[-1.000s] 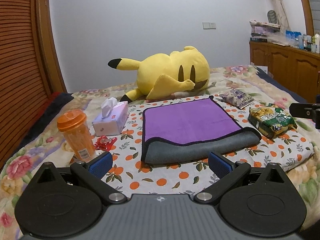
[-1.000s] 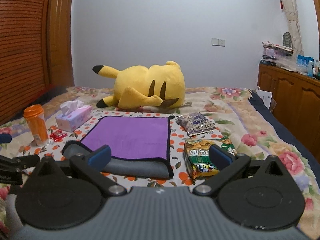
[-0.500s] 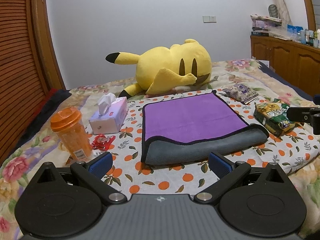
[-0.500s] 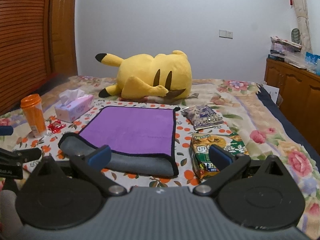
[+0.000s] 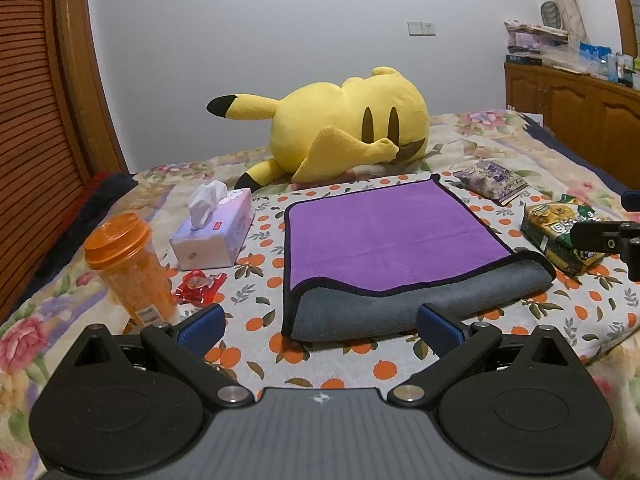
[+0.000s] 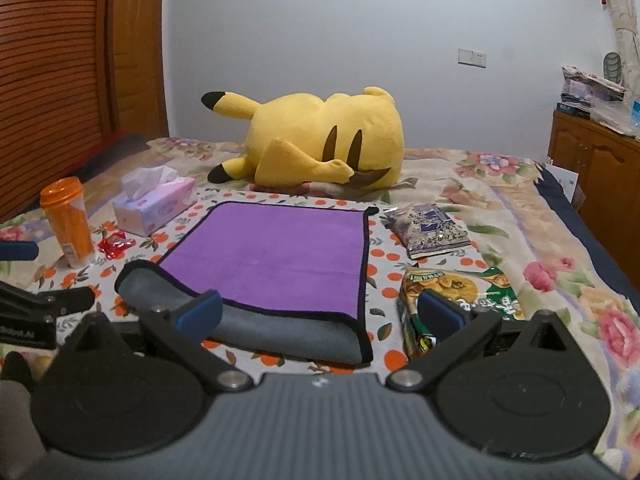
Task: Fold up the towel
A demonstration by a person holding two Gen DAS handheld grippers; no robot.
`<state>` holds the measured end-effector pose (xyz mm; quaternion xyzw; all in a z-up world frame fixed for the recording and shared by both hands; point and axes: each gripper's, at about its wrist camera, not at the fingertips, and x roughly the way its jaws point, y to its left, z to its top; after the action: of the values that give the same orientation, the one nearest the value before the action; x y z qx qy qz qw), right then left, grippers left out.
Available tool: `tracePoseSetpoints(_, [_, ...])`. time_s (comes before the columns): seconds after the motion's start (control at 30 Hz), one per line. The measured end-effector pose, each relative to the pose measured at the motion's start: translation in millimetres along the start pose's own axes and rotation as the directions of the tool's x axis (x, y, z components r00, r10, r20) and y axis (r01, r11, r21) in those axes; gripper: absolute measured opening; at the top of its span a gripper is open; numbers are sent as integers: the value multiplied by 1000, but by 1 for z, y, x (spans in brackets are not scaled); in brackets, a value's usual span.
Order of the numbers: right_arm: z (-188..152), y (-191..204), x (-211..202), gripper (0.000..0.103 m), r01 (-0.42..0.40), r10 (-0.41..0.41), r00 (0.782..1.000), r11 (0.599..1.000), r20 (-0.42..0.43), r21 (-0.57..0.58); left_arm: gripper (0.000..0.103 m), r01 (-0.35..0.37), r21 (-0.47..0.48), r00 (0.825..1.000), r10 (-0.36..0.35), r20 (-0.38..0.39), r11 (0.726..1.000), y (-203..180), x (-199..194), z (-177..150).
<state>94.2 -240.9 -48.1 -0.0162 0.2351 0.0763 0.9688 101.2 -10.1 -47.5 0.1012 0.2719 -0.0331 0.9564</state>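
Note:
A purple towel [image 5: 384,232] with a grey underside and black trim lies folded once on the orange-print cloth on the bed; its grey fold [image 5: 400,308] faces me. It also shows in the right wrist view [image 6: 276,256]. My left gripper [image 5: 320,326] is open and empty, just short of the fold's near edge. My right gripper [image 6: 318,312] is open and empty, over the towel's near right corner. The right gripper's tip shows at the right edge of the left wrist view [image 5: 604,236].
An orange bottle [image 5: 128,268], a tissue box [image 5: 216,232] and a red wrapper [image 5: 200,286] stand left of the towel. A green snack bag [image 5: 560,232] and a purple packet [image 5: 496,180] lie right. A yellow plush [image 5: 344,124] lies behind. A wooden cabinet [image 5: 580,104] stands far right.
Both grippers have moved lower and closer to the towel's near grey fold. Both stay open and empty. The towel has not moved.

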Motion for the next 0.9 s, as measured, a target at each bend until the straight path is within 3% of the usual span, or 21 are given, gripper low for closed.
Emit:
tracePoseSetpoints(0.67, [9, -5, 42, 103, -48, 48, 995, 999, -86, -5, 103, 45, -23, 998, -47, -53, 999, 12, 46, 8])
tracePoseSetpoints(0.9, [10, -9, 53, 103, -66, 64, 992, 998, -112, -7, 97, 72, -51, 994, -76, -80, 996, 19, 61, 10])
